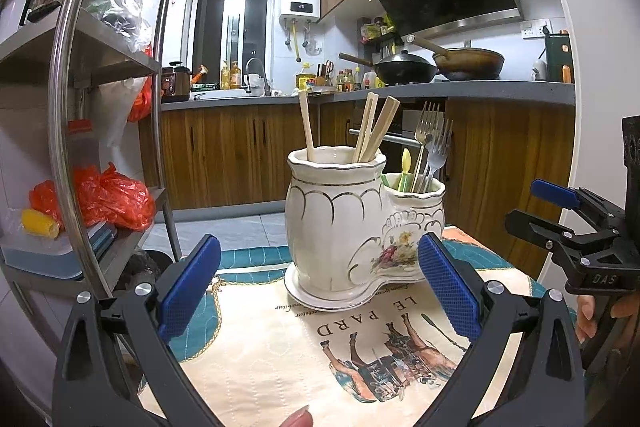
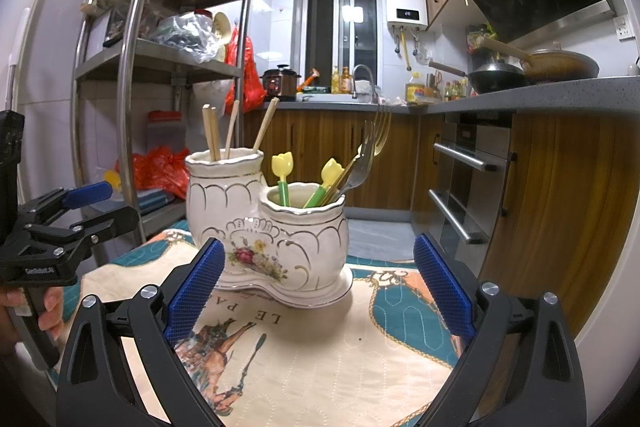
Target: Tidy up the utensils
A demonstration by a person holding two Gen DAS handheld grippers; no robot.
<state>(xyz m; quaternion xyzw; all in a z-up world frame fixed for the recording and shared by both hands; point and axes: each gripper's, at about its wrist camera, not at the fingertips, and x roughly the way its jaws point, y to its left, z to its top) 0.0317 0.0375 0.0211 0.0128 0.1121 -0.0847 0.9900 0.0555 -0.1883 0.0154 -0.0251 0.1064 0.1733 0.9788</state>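
Item, far left: steel shelf rack (image 1: 116,75) carrying red plastic bags (image 1: 116,201). Item: my left gripper (image 1: 316,291), fingers (image 1: 188,287) spread wide and empty, low over the printed cloth (image 1: 280,355) covering the table. Item, centre: white ceramic utensil holder (image 1: 348,231) with two compartments, standing upright on the cloth just ahead of my fingers, touching neither gripper. Its taller compartment holds wooden chopsticks (image 1: 370,127); the lower one beside it holds metal forks (image 1: 430,139) and yellow-tipped green picks (image 2: 282,171). Item, right: my right gripper (image 2: 316,291), fingers (image 2: 444,291) likewise spread wide with nothing between them, facing the holder from the other side. Item, background: kitchen counter with two woks (image 1: 440,65).
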